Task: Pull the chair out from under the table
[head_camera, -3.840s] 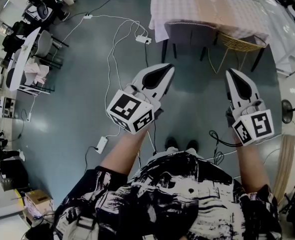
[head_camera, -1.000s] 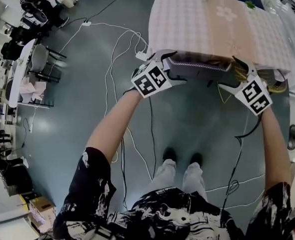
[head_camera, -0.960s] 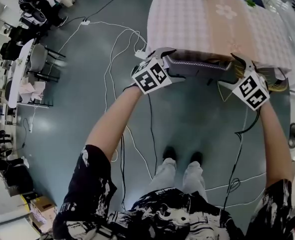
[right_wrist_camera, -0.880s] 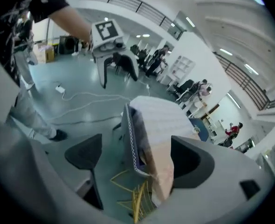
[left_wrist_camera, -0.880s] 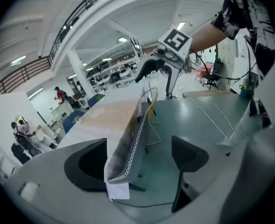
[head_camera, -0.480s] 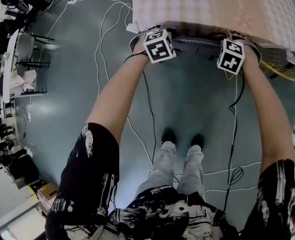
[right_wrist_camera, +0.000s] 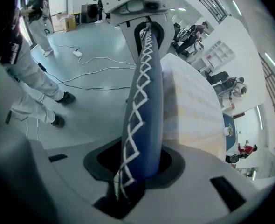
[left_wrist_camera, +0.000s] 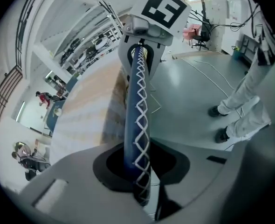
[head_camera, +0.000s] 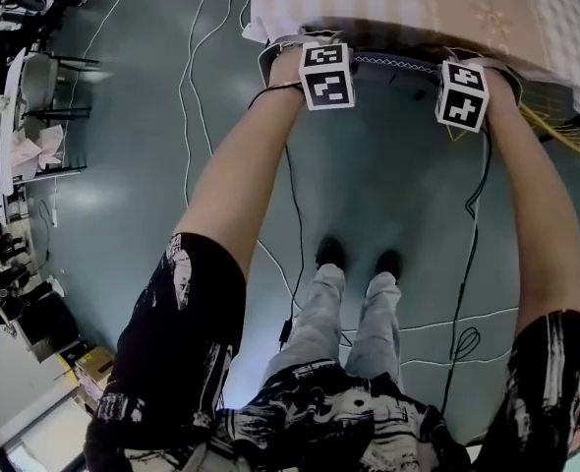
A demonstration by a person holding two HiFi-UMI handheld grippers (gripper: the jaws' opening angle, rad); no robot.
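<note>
At the near edge of the cloth-covered table [head_camera: 408, 3], the chair [head_camera: 396, 64] sits tucked in, with only the blue, white-stitched top rim of its back showing. The left claw [left_wrist_camera: 137, 169] and right claw [right_wrist_camera: 140, 169] have just been closing, and each now pinches that rim, well apart from the other. The person's feet stand on the grey floor [head_camera: 388, 175] below.
</note>
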